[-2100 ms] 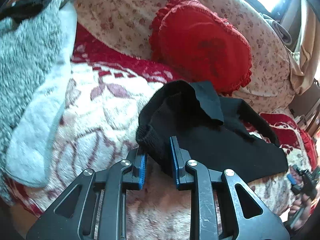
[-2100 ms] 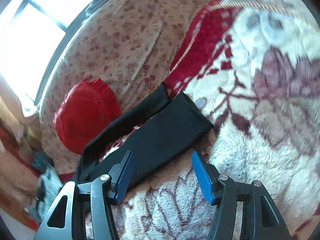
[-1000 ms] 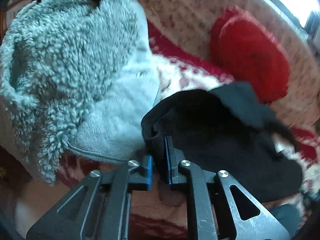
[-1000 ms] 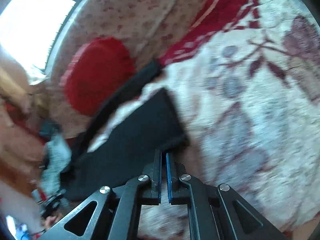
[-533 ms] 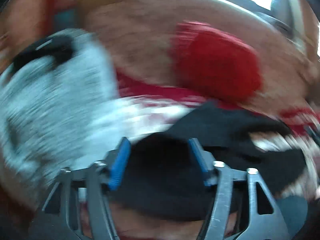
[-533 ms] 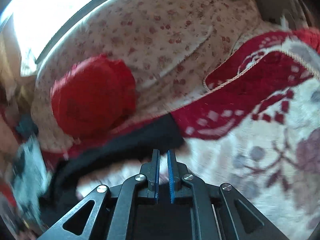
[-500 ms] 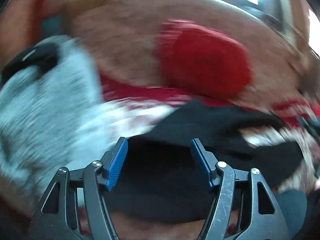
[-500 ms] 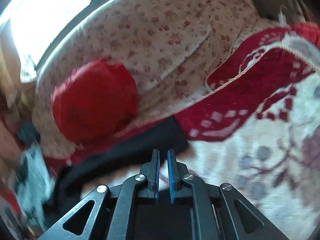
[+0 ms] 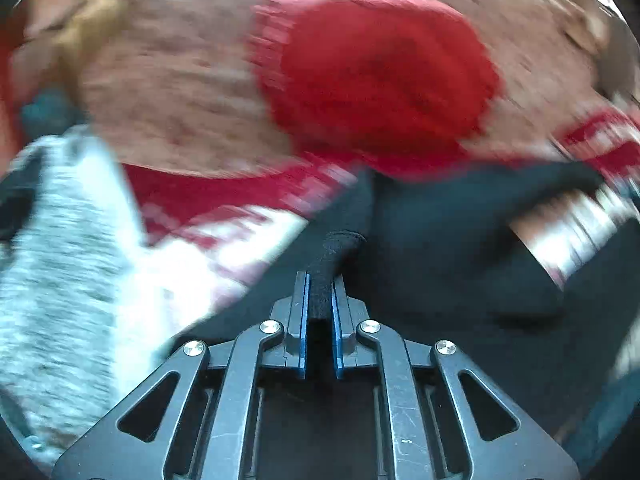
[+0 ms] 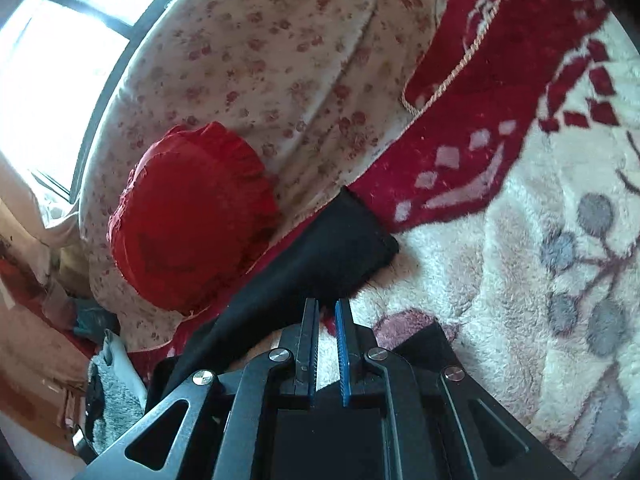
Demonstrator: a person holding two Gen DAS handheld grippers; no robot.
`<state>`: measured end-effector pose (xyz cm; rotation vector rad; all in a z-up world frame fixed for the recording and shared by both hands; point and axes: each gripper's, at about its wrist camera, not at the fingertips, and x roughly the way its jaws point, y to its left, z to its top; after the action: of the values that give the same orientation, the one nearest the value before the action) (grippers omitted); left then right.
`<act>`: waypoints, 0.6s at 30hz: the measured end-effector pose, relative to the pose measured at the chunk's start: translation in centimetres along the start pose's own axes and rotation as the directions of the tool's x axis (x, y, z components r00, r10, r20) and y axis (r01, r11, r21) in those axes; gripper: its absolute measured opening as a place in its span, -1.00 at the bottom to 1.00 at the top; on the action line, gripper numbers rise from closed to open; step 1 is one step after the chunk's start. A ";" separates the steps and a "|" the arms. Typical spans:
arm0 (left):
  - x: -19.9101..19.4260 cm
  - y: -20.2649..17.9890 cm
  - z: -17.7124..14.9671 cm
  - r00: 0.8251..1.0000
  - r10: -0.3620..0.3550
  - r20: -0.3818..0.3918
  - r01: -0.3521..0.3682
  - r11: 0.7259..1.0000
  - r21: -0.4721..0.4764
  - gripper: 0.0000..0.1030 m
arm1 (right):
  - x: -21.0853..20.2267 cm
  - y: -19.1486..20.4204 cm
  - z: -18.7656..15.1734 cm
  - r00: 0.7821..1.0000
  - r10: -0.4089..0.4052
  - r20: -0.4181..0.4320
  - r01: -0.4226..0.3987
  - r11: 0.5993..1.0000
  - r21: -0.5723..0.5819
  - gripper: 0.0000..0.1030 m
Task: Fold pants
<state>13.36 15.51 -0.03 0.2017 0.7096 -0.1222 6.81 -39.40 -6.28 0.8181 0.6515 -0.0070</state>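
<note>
Item: pants (image 9: pixel 440 248), black, one pair, lying on the blanket (image 10: pixel 540 280) of a bed.
Left claw (image 9: pixel 319 292): I have it pinched on a bunched ridge of the pants; the cloth stands up between the blue pads and runs forward past the tips. The left view is smeared with motion.
Right claw (image 10: pixel 327 320): pads nearly together, a slim gap showing pale blanket. Black cloth lies right at the tips and beneath the frame; I judge it a thin pinch of the pants, though the pads themselves show little cloth.
Pants, place: a leg end (image 10: pixel 360 236) lies flat just ahead of my right claw, where the blanket's red border meets the floral bolster (image 10: pixel 260 60). The rest trails toward the blanket's left side, under the red cushion (image 10: pixel 192 212).
Neighbours: grey fleece (image 9: pixel 60 260) at the blanket's left edge, close to my left claw.
Risk 1: the right pinch is shallow; a tug from the left side could pull the cloth out.
Risk 2: the left hold is a wad, probably several layers, so the fold may come out crooked or lumpy.
Risk 3: the plush blanket may drag on the pants and rumple the leg.
Risk 4: the fleece could snag in the left claw.
</note>
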 end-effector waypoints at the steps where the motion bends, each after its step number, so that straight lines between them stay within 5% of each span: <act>1: 0.2 1.1 0.8 0.999 0.039 0.014 -0.039 0.998 -0.039 -0.84 | 0.1 -0.1 0.1 1.000 -0.005 0.000 0.005 1.000 0.000 -0.86; 6: 2.7 7.5 3.7 0.954 0.293 -0.070 -0.301 0.930 -0.211 -0.73 | 0.1 -0.1 0.3 1.000 0.007 0.002 -0.007 1.000 0.005 -0.86; 9: 1.4 7.4 3.1 0.958 0.286 -0.017 -0.281 0.926 -0.254 -0.66 | 0.1 0.0 0.5 1.000 0.009 0.001 -0.009 1.000 -0.006 -0.86; 12: 0.2 4.7 1.4 0.981 0.194 0.030 -0.181 0.953 -0.242 -0.10 | 0.2 -0.4 1.2 1.000 0.000 0.016 0.000 1.000 0.004 -0.85; 15: 0.9 0.8 -0.6 0.995 0.089 0.054 -0.078 0.982 -0.174 -0.04 | 0.2 -1.7 2.0 1.000 -0.007 0.026 0.005 0.999 0.051 -0.74; 18: 3.0 -2.1 -1.2 0.996 0.081 0.023 -0.078 0.992 -0.097 -0.04 | 0.3 -2.7 2.9 0.999 0.035 0.038 -0.039 0.995 0.091 -0.58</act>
<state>14.47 13.64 -3.14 0.1361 0.6782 -0.0146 7.94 -43.21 -6.82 0.9164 0.6051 -0.0183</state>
